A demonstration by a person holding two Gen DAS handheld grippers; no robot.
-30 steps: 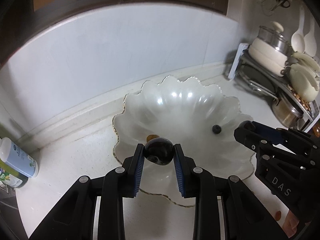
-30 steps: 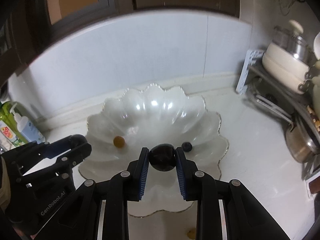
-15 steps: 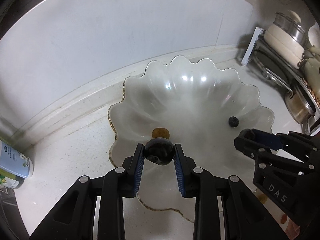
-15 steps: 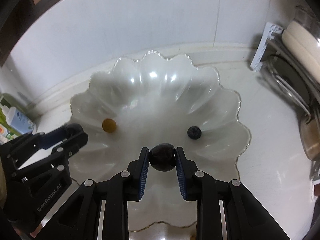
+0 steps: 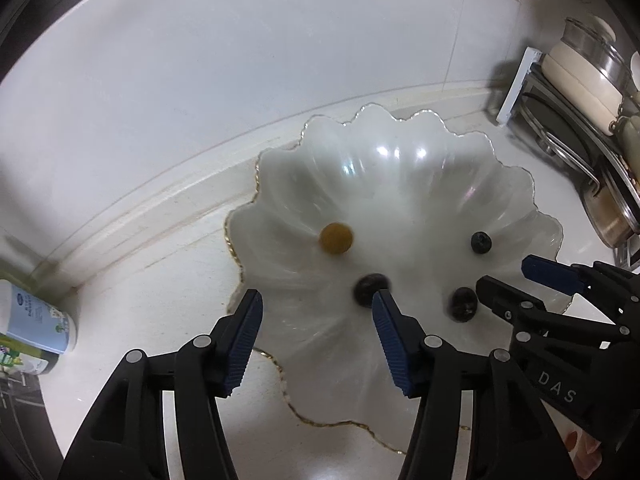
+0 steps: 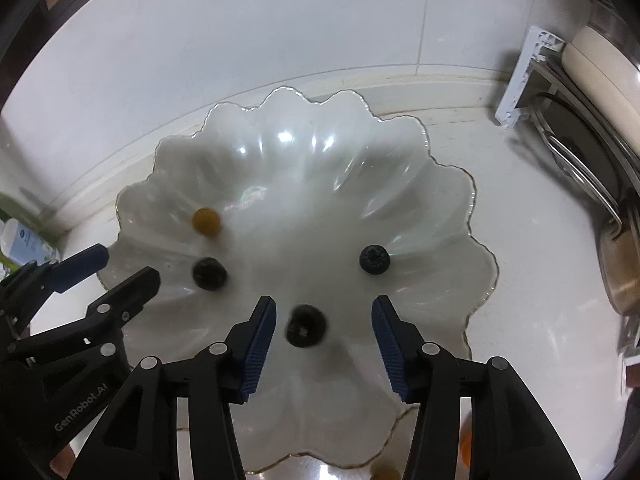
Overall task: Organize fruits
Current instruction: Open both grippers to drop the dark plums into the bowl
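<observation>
A white scalloped glass bowl point(image 5: 400, 184) point(image 6: 320, 168) stands on the counter. In it lie an orange berry point(image 5: 336, 238) point(image 6: 205, 221), a small blueberry point(image 5: 481, 242) point(image 6: 374, 259) and two dark round fruits. One dark fruit point(image 5: 370, 287) point(image 6: 209, 274) lies by my left gripper's right finger. The other point(image 5: 464, 304) point(image 6: 306, 325) lies between my right gripper's fingers, blurred. My left gripper point(image 5: 318, 316) is open and empty over the bowl's left part. My right gripper point(image 6: 324, 322) is open over the bowl's front.
A dish rack with pots and a lidded white pan point(image 5: 580, 68) point(image 6: 592, 80) stands at the right. Bottles point(image 5: 32, 320) point(image 6: 20, 240) stand at the left by the wall. Small orange fruits point(image 6: 384, 472) lie on the counter in front of the bowl.
Both grippers have opened and let go of their dark fruits, which now lie in the bowl. Both grippers have moved forward and lower over the bowl.
</observation>
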